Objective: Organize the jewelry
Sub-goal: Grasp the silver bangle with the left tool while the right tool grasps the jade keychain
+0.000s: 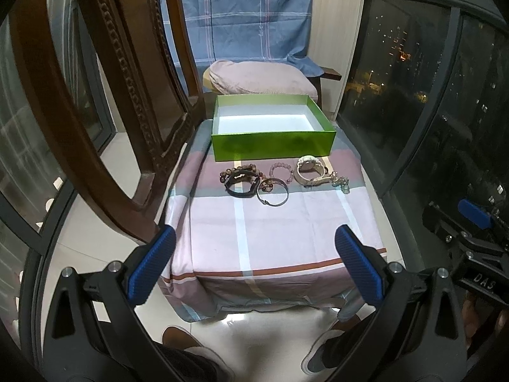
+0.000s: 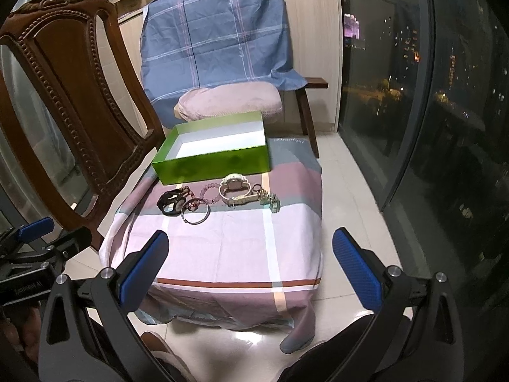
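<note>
A small worktop [image 1: 280,238], draped in a pink, grey and white checked cloth [image 2: 229,248], was seen on a pale tiled floor beside a dark window wall showing city lights. A carved wooden chair back [image 2: 73,102] stood to the left of the worktop, and a chair covered by a blue plaid sheet [image 2: 216,41], with a pink cushion [image 1: 261,78] on its seat, stood behind it.

The left tool [image 1: 254,264] was held low before the near edge of the worktop, its blue pads [image 1: 151,269] set wide apart with nothing between them. The right tool [image 2: 251,267] was held likewise, its pads [image 2: 358,269] spread wide and empty. Neither tool touched any item.

Far ahead of both tools, an open green box [image 1: 273,145] with a white, empty interior was placed at the back of the worktop. Just in front of the box the jewelry was laid in a row: a black watch [image 1: 241,183] over a brown beaded bracelet [image 1: 227,173] at the left, a thin metal bangle [image 1: 273,194] next, a pink beaded bracelet [image 1: 281,172] behind the bangle, a cream watch [image 1: 310,167] further right, and a small green charm [image 1: 342,184] at the right end.
</note>
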Motion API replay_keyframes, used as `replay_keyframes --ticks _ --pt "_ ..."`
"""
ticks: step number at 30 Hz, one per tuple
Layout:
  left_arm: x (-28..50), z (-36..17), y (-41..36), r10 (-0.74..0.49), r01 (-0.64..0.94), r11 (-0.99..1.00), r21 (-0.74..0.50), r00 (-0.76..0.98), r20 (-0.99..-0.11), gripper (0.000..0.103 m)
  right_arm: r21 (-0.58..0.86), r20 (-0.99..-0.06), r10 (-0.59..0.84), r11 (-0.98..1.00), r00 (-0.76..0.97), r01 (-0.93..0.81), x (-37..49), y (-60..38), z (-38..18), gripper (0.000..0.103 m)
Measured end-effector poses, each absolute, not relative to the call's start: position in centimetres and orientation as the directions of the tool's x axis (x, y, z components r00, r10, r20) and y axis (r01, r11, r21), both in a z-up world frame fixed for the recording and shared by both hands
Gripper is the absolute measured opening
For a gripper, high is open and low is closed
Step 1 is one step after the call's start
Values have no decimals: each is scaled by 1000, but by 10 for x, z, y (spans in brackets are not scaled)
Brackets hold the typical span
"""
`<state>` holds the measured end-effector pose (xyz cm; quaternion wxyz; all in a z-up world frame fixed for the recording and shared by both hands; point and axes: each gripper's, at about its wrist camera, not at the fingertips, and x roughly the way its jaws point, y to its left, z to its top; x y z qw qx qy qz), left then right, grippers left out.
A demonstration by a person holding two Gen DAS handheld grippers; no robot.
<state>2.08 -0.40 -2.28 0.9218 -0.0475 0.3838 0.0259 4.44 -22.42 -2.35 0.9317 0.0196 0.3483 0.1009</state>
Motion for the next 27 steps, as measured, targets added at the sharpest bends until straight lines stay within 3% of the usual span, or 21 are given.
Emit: replay_keyframes --ticks 7,20,27 --pt "53 -50 -3 -32 -63 993 -98 661 -750 96 130 -660 238 970 713 -203 69 -231 -47 100" --pt "168 -170 -29 -53 -68 993 -95 460 -886 86 54 -758 171 978 630 -201 169 -238 -130 98" --pt "199 -188 -32 -13 -80 995 -56 457 -889 86 38 -804 161 975 572 -220 227 -226 -160 73"
